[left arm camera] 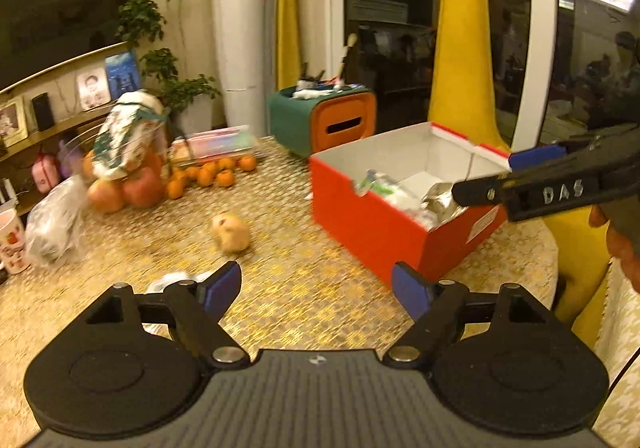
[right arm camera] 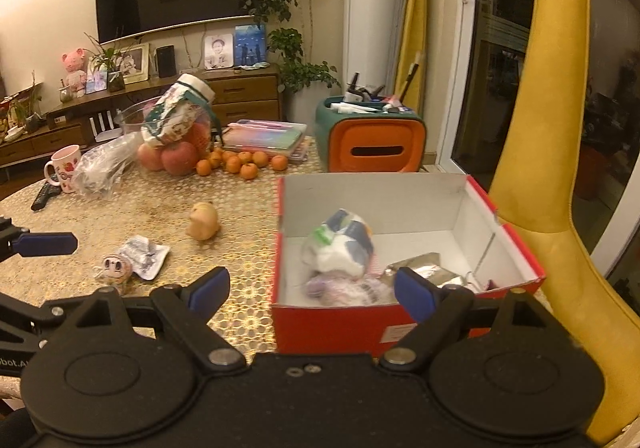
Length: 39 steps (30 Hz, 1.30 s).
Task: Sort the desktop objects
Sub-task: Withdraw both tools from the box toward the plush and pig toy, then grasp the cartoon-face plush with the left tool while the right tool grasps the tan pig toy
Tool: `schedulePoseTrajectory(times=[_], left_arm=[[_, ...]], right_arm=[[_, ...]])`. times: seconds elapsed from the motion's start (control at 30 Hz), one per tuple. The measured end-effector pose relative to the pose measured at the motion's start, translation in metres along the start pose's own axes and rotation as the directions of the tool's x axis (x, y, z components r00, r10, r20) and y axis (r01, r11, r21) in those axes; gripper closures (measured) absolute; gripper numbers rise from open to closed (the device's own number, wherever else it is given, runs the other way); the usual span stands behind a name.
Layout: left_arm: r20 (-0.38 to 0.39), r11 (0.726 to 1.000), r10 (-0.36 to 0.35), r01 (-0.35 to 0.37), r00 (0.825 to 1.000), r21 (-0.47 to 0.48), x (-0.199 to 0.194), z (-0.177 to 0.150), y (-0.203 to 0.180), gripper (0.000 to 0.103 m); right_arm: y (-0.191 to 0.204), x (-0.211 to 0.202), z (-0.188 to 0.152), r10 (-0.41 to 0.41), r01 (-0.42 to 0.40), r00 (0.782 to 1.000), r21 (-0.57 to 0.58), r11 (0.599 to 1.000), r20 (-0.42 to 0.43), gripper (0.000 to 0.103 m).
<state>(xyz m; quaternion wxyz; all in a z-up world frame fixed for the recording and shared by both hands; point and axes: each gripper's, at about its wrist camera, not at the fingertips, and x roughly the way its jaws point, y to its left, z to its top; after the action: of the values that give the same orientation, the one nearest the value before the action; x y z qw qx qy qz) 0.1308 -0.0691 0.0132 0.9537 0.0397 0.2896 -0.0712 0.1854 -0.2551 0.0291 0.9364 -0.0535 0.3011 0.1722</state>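
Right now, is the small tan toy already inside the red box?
No, the tan toy lies on the table, left of the red box and apart from it.

In the left wrist view, the open red cardboard box (left arm camera: 372, 224) hides its own floor behind the near wall, and the packets inside smear into a pale blur. The black right gripper (left arm camera: 484, 184) enters from the right edge, its body cut off. In the right wrist view, the blue-tipped left gripper (right arm camera: 48, 244) is cut by the left edge. The small crumpled wrapper (right arm camera: 144, 256) carries print too blurred to read.
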Motion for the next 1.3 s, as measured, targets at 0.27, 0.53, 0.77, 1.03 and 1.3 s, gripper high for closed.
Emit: schedulePoseTrajectory(times=[0.27, 0.53, 0.77, 1.03, 1.3], left_arm=[[-0.039, 0.998, 0.032, -0.035, 0.999, -0.06, -0.005, -0.036, 0.033, 0.019], [-0.086, 0.991, 0.075, -0.084, 0.993, -0.104, 0.011, -0.062, 0.059, 0.019], [-0.09, 0.985, 0.078, -0.091, 0.993, -0.149, 0.029, -0.071, 0.075, 0.0], [-0.107, 0.979, 0.101, -0.118, 0.989, -0.168, 0.057, -0.073, 0.082, 0.0], [-0.12, 0.967, 0.151, -0.172, 0.981, -0.19, 0.082, -0.069, 0.09, 0.0]], right_arm=[[0.039, 0.01, -0.009, 0.036, -0.036, 0.999, -0.02, 0.999, 0.0, 0.006], [0.071, 0.034, -0.011, 0.053, -0.054, 0.999, -0.034, 0.998, -0.013, 0.005], [0.087, 0.065, -0.002, 0.062, -0.063, 0.998, -0.042, 0.997, -0.027, 0.005], [0.097, 0.106, 0.007, 0.068, -0.071, 0.997, -0.06, 0.996, -0.044, 0.005], [0.103, 0.146, 0.014, 0.09, -0.096, 0.993, -0.082, 0.992, -0.076, 0.005]])
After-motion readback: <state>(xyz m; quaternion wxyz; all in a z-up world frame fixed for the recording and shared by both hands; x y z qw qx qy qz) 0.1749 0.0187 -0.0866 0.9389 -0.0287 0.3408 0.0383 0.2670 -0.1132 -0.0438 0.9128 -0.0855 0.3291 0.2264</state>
